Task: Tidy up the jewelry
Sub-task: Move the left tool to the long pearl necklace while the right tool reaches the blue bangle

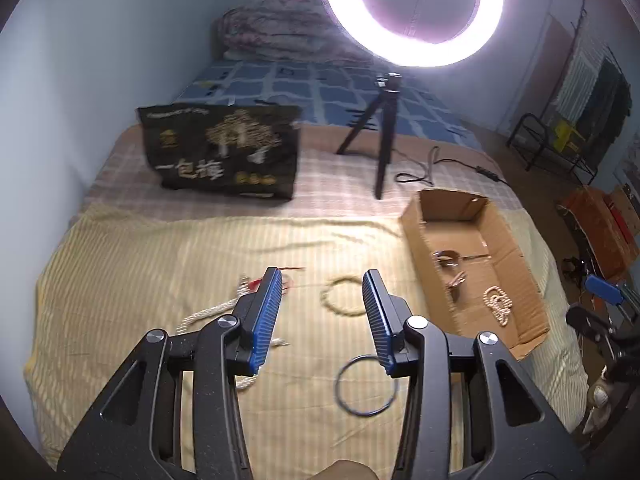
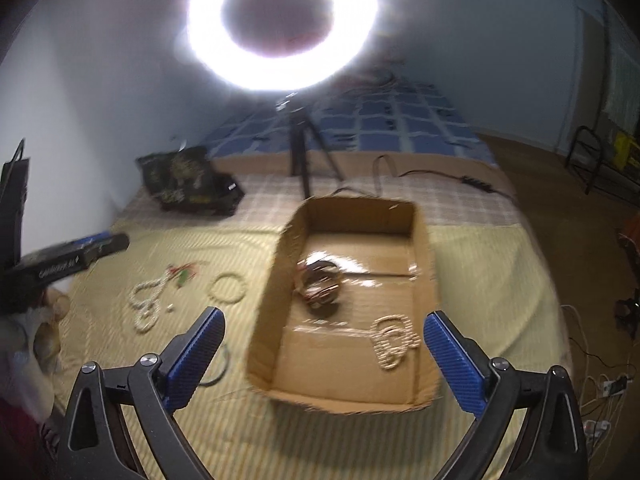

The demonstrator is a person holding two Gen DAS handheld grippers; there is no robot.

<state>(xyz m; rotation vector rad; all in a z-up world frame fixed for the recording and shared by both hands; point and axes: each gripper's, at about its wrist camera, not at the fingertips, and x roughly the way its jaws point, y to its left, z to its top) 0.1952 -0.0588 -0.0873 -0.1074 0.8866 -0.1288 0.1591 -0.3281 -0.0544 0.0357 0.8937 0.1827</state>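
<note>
Jewelry is split: the cardboard box (image 2: 420, 240) on the bed holds a bead string (image 2: 394, 340) and a blurred dark bracelet bundle (image 2: 320, 284). On the cloth outside lie a long bead strand (image 1: 208, 314), a bead loop (image 1: 344, 294) and a thin ring (image 1: 366, 386). Left gripper (image 1: 324, 292) hovers wide, empty; likely next is straddling the loop and closing low. Right gripper (image 2: 324, 332) wide, empty, at the box.
</note>
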